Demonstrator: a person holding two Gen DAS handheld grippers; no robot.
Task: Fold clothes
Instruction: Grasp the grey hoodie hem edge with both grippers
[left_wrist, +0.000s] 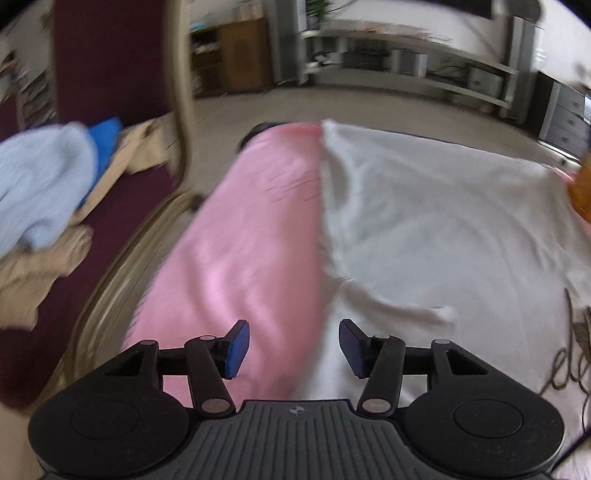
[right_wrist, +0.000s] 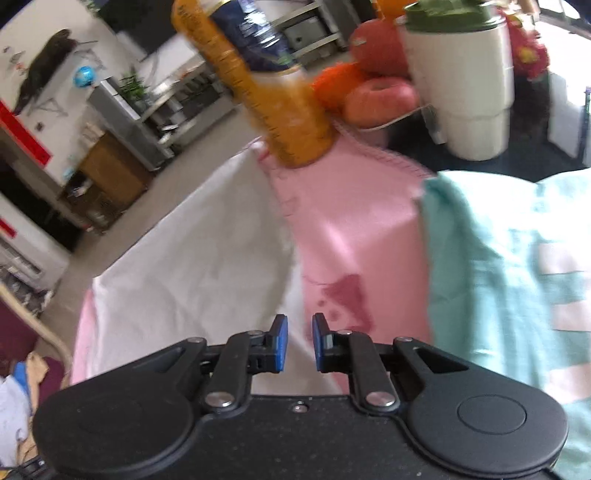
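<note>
Both claws hold nothing: left claw gapes wide, right claw narrowly parted. White garment lies ahead on pink cloth; orange bottle and white cup stand beyond the right claw.

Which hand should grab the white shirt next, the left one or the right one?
Probably the left. The left gripper is wide open, hovering right over the white shirt near its edge on the pink cloth. The right gripper is nearly closed, over the shirt's other edge.
</note>
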